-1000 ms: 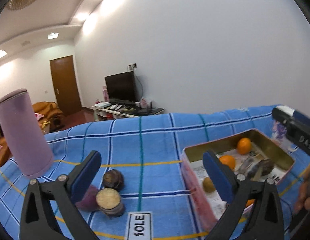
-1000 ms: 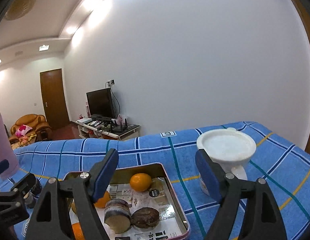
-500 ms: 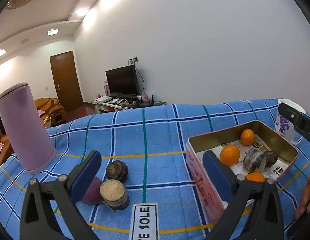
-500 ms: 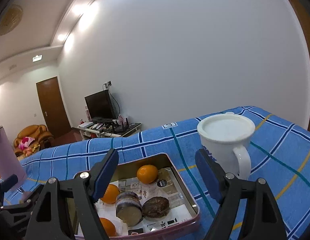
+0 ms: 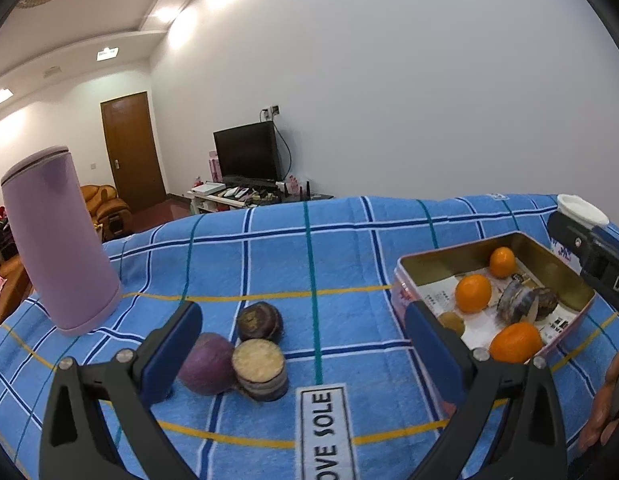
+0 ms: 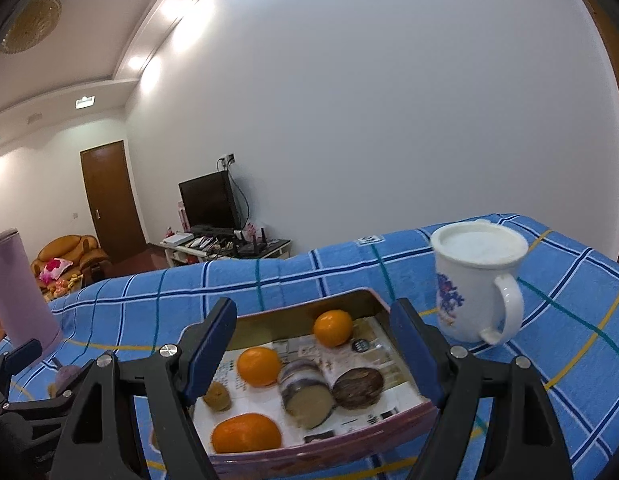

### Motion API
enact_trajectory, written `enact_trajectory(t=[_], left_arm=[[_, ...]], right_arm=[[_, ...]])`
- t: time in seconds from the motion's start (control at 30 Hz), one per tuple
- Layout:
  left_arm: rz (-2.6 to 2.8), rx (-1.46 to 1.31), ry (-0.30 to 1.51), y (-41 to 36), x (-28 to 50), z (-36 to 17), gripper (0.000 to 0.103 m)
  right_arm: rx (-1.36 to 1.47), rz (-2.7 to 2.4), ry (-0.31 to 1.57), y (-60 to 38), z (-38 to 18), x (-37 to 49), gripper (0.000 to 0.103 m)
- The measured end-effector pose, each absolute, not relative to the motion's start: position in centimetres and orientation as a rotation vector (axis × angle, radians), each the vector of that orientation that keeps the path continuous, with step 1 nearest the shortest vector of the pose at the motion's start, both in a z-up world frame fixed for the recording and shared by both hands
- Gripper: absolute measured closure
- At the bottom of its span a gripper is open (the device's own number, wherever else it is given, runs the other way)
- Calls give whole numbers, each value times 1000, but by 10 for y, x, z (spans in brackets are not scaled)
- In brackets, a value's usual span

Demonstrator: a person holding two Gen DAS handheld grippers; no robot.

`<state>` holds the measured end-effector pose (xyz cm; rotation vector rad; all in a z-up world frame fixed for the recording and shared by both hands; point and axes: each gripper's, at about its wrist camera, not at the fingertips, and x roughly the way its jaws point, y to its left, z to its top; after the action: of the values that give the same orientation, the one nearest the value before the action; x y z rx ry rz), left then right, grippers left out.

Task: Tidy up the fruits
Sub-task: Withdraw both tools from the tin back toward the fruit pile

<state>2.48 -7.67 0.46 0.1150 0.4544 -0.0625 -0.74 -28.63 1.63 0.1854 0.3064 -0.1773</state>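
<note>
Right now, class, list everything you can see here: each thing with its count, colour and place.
Oranges: three, orange, inside the tin.
Cut purple root pieces: two in the tin; three more on the cloth.
Small brown fruit: one, in the tin.
Tin: one, pinkish, paper-lined.
Mug: one, white, right of the tin.
Tumbler: one, lilac, far left.
Cloth: blue checked.
Television: one, black, behind.
Left tongs: open, empty.
Right tongs: open, empty.
</note>
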Motion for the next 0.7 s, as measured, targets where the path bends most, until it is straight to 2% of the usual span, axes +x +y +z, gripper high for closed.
enact_trajectory(t=[0.7], left_arm=[[-26, 168, 446, -29, 24, 5, 0]], right_arm=[[214, -73, 398, -223, 6, 7, 23]])
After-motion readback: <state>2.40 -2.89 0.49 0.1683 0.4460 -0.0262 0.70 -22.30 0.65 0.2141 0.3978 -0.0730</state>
